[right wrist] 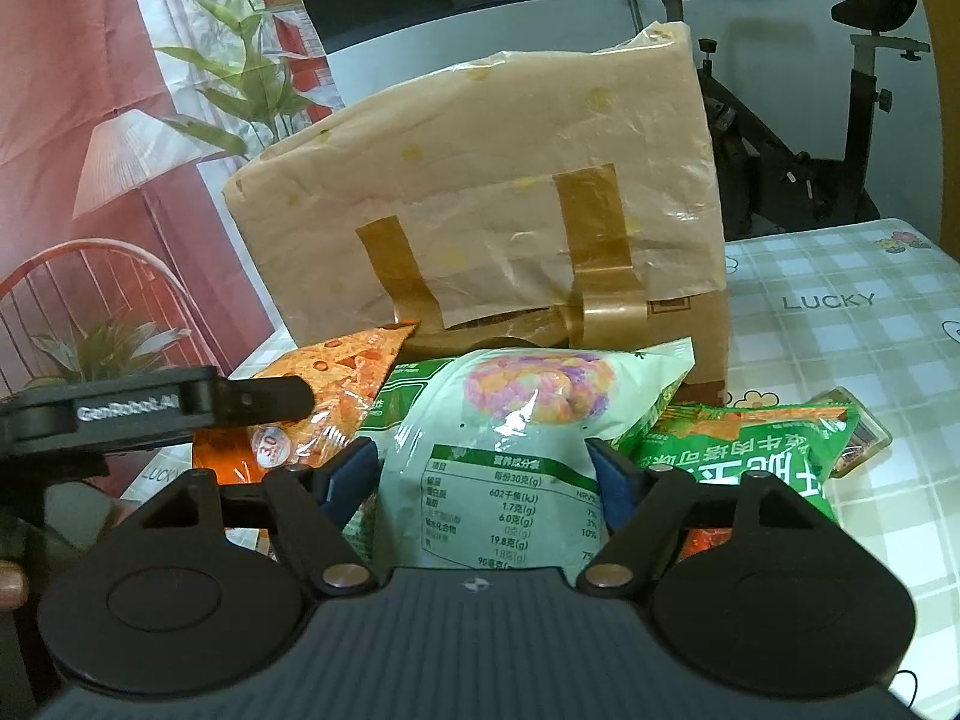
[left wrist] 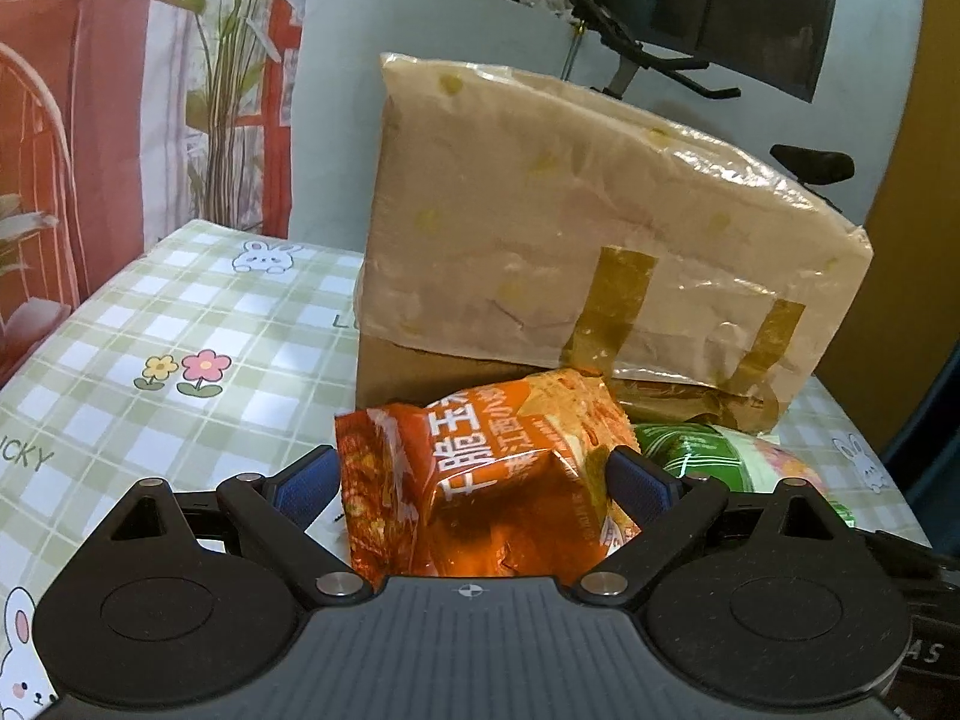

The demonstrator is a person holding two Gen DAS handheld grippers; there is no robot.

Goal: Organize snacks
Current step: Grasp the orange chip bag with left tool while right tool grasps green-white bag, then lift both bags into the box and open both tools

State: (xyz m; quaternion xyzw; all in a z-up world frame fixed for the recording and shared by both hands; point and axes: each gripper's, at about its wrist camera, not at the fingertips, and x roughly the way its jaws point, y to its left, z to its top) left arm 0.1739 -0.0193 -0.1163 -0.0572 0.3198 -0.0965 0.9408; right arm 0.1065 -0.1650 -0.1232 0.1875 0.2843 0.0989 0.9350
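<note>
My left tool (left wrist: pixel 474 474) clamped on orange snack packet (left wrist: pixel 480 480); my right tool (right wrist: pixel 483 471) clamped on pale green snack bag (right wrist: pixel 510 456). Both at foot of taped cardboard box (left wrist: pixel 570 228) on worktop (left wrist: pixel 180 324). Advise gentle squeeze; lift clear of green packet (right wrist: pixel 750 450) alongside.

The way ahead is blocked by a tall wrapped box (left wrist: pixel 576 240); open table (left wrist: pixel 180 324) is left beside it on the left.
</note>
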